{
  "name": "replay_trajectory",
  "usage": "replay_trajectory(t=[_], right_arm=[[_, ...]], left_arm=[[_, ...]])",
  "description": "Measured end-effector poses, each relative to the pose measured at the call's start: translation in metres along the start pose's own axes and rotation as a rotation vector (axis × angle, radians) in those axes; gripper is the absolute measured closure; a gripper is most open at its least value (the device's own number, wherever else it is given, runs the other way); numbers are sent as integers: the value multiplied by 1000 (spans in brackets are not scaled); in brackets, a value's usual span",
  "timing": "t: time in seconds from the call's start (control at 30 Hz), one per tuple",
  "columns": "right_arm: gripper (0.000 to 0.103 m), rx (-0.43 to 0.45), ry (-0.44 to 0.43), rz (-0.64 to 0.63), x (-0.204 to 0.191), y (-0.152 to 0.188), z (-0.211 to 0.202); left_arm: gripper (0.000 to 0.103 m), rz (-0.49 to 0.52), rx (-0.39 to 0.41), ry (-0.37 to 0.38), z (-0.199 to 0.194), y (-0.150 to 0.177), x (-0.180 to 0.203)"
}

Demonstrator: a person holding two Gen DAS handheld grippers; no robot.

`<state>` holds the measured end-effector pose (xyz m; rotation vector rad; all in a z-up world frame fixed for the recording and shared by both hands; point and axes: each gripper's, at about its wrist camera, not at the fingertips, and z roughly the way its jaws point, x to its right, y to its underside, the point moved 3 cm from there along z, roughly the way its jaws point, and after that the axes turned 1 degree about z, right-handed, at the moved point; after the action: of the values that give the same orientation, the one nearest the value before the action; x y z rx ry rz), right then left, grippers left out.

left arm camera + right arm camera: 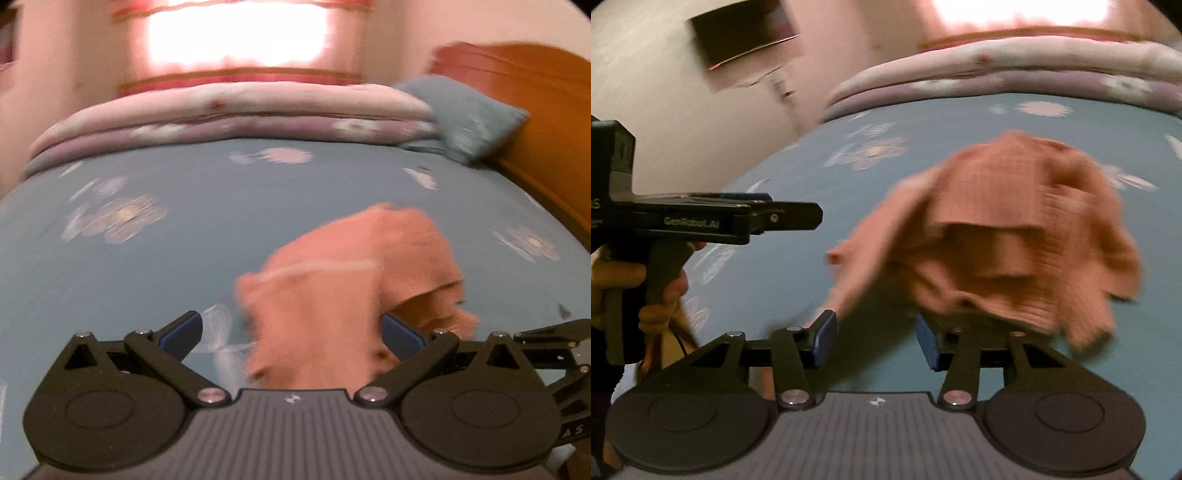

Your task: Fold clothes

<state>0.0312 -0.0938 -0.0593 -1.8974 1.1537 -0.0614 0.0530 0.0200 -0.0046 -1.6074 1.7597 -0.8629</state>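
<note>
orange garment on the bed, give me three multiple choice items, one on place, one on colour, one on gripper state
1. Where does the orange garment lie?
A. on the blue flowered bedsheet
B. on the folded quilt
C. on the pillow

2. What colour is the pillow by the wooden headboard?
A. red
B. teal blue
C. yellow

3. How does the left gripper stand?
A. shut on the pillow
B. shut and empty
C. open

Answers:
1 A, the crumpled garment rests on the sheet, well short of the quilt.
2 B, it looks teal despite the blur.
3 C, its blue pads sit wide apart with garment between them.
</note>
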Motion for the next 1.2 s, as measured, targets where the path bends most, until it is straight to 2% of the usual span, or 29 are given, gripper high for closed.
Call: replay_trajectory(t=[0.07,0.13,0.2,0.27,0.33,0.4,0.5,0.7,0.8,0.87,0.97,1.07,1.13,1.2], right_arm=[[48,12,37,37,15,3,-8],[48,24,63,57,25,5,-14],[48,32,81,73,33,7,-19],[48,35,91,84,39,10,-21],[47,37,101,95,46,12,-23],[47,40,111,106,52,15,-24],[46,37,123,119,59,19,-25],[46,17,136,122,61,23,-21],[42,7,143,124,62,25,-19],[42,1,148,125,63,27,-18],[42,-9,147,131,66,29,-16],[40,-25,154,134,70,34,-13],[33,-41,162,141,74,38,-9],[33,-62,166,158,78,43,-3]], left_arm=[[1,75,-1,22,15,-9,21],[1,145,-15,-20,32,-14,35],[8,201,-32,-78,46,-16,39],[21,248,-51,-131,57,-17,37],[28,278,-68,-167,64,-17,31],[28,297,-82,-185,70,-17,26],[25,303,-108,-170,79,-17,20],[24,386,-136,-168,95,-11,30],[18,403,-138,-176,98,-12,30],[12,385,-144,-170,100,-13,25],[3,296,-160,-148,104,-14,13],[0,247,-146,-124,106,-10,3],[1,229,-138,-116,106,-8,1],[1,218,-141,-106,106,-7,-1]])
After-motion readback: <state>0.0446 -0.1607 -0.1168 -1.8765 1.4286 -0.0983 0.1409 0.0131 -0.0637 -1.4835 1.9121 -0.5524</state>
